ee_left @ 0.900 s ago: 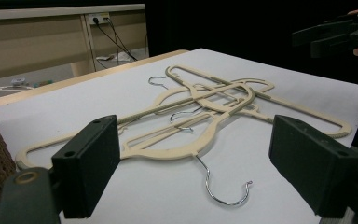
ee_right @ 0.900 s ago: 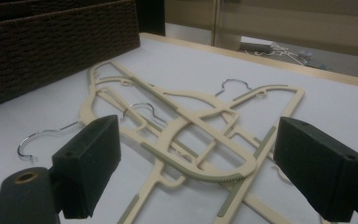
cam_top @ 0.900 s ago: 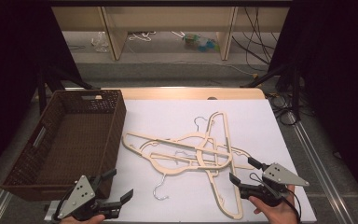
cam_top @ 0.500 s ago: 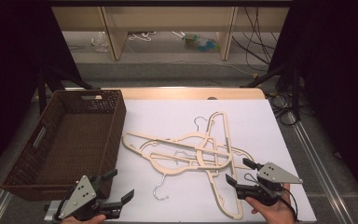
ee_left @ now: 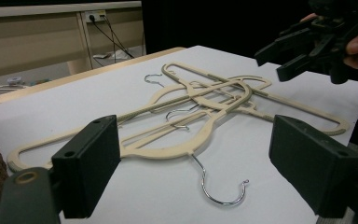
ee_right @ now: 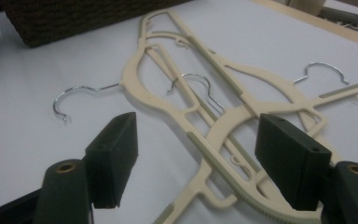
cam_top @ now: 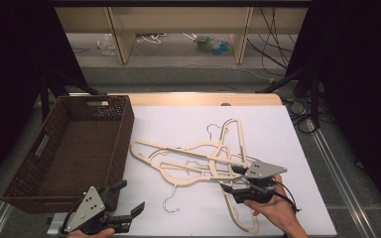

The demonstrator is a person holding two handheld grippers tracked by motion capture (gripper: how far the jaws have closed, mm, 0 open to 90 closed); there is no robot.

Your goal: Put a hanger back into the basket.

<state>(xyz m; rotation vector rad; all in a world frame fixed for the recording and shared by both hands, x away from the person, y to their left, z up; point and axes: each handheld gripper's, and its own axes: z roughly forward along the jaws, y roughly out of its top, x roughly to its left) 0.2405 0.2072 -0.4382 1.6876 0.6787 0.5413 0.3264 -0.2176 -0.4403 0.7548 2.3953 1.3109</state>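
Note:
Several cream plastic hangers [cam_top: 213,161] with metal hooks lie tangled in the middle of the white table [cam_top: 178,119]. My right gripper [cam_top: 228,179] hovers low over the near right end of the pile, jaws open. In the right gripper view the crossed hanger arms [ee_right: 133,74] lie between and beyond the right gripper's [ee_right: 196,154] pads, untouched. My left gripper [cam_top: 131,196] is at the front left of the table, open, with nothing held. The left gripper view looks between the left gripper's [ee_left: 200,158] jaws across the hangers [ee_left: 200,93] to the right gripper [ee_left: 271,63].
An empty dark brown wicker basket [cam_top: 121,148] stands along the table's left side, also seen in the right gripper view as the basket [ee_right: 74,18]. One loose-lying hook [cam_top: 171,201] points toward the front edge. Shelving and cables [cam_top: 273,49] lie beyond the table.
My right gripper has moved left, from beside the pile to over its near right end. The left gripper and the hangers have stayed put.

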